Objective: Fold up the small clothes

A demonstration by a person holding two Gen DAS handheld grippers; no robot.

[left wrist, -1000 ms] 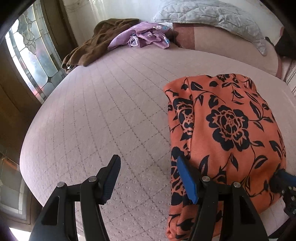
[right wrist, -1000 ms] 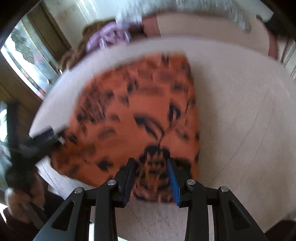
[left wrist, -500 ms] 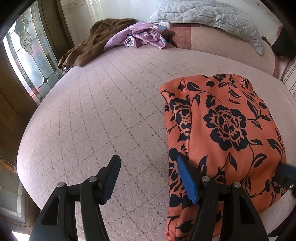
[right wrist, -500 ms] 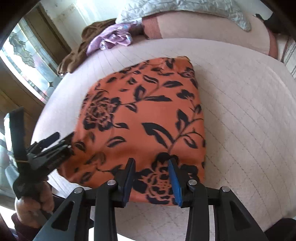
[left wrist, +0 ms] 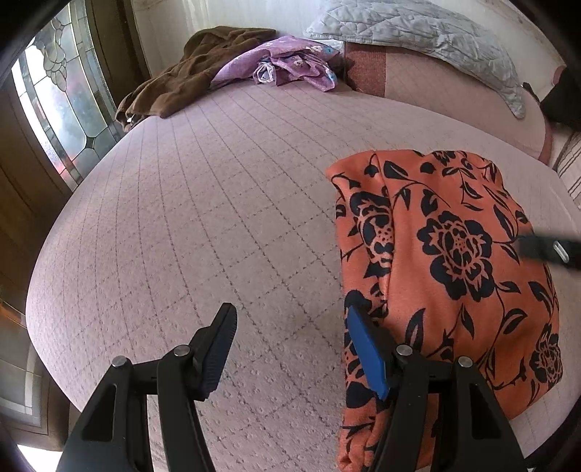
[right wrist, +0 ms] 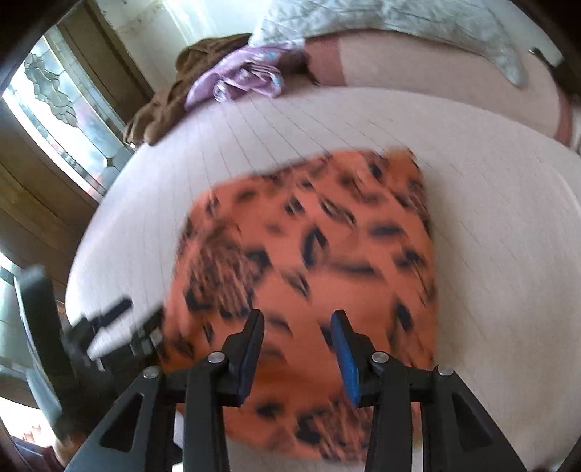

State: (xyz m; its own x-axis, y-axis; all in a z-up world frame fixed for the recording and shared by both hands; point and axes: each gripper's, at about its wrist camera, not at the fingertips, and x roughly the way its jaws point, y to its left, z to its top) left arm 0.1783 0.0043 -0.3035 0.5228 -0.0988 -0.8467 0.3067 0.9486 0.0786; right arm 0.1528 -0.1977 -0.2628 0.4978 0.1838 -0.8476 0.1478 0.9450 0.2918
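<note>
The orange floral garment (left wrist: 446, 261) lies folded into a rough rectangle on the pink quilted bedspread (left wrist: 203, 218), near the bed's front edge, so I judge this fold is done and I am between steps. My left gripper (left wrist: 290, 348) hovers just beside the garment's left edge, jaws spread wide with nothing between them, only bedspread beneath. My right gripper (right wrist: 297, 348) is over the cloth's near side, jaws opening and, as far as the blurred right view lets me tell, clear of the fabric and not pinching it. Next I would either take one more fold, which calls for both sets of jaws to nip matching corners on one edge, or reach for a fresh piece from the pile at the far side: a brown garment (left wrist: 192, 76) and a purple flowered one (left wrist: 283, 65). A grey quilted pillow (left wrist: 417, 32) lies at the head of the bed, and a leaded-glass window (left wrist: 65, 109) stands on the left.
</note>
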